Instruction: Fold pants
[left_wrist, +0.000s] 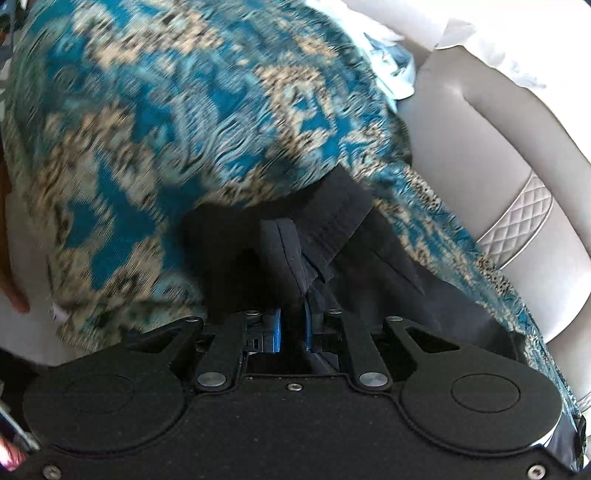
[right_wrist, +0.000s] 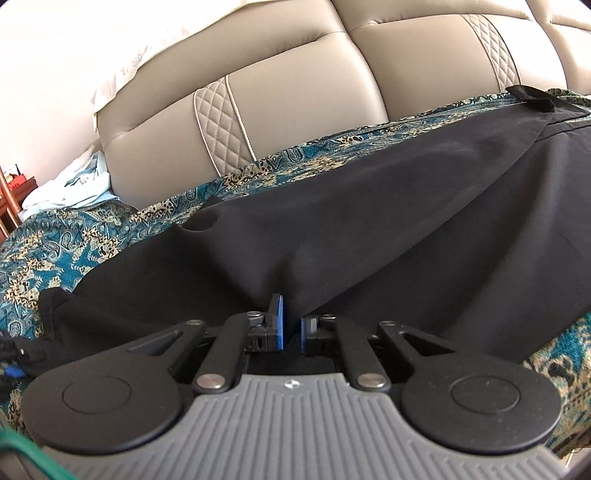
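A bed spread with a teal-and-cream patterned cover (right_wrist: 55, 251) carries the load; black pants (right_wrist: 388, 229) lie stretched across the cover, one layer folded diagonally over another, a waist end reaching toward the padded beige headboard (right_wrist: 295, 110); the headboard's leather panels, with quilted diamond-stitched strips, rise directly behind the cover; pale blue and white cloth (right_wrist: 74, 184) sits bunched at the cover's far left edge beside the headboard; the left wrist view shows the same cover (left_wrist: 166, 129), blurred.
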